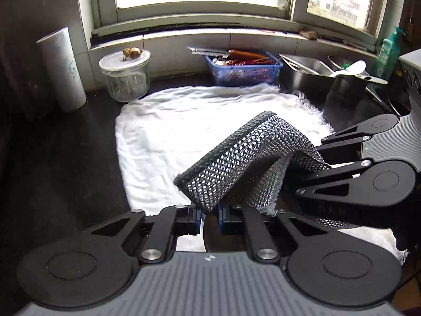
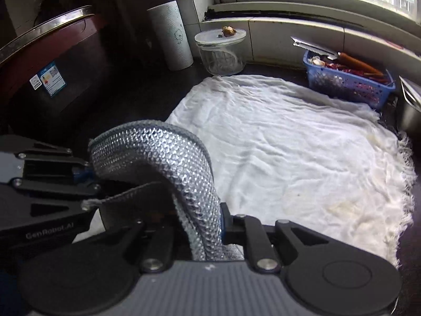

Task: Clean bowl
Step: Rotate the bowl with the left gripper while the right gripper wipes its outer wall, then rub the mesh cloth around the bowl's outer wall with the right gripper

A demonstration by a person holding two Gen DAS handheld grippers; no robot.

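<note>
Silvery mesh scouring cloth [image 1: 236, 163] arched in the air between both tools, left hand-held gripper [image 1: 209, 216] clenched on one end, right hand-held gripper [image 2: 202, 221] clenched on the other, white cloth [image 2: 289, 142] spread on the dark table [image 1: 79, 158] below, bowl not visible.

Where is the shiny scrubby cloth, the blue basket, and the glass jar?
Mesh scrubbing cloth [image 1: 236, 158]: left wrist view, on its arched middle.
Blue basket [image 1: 243, 75]: left wrist view, on its front wall.
Glass jar [image 2: 222, 58]: right wrist view, on its clear side.
</note>
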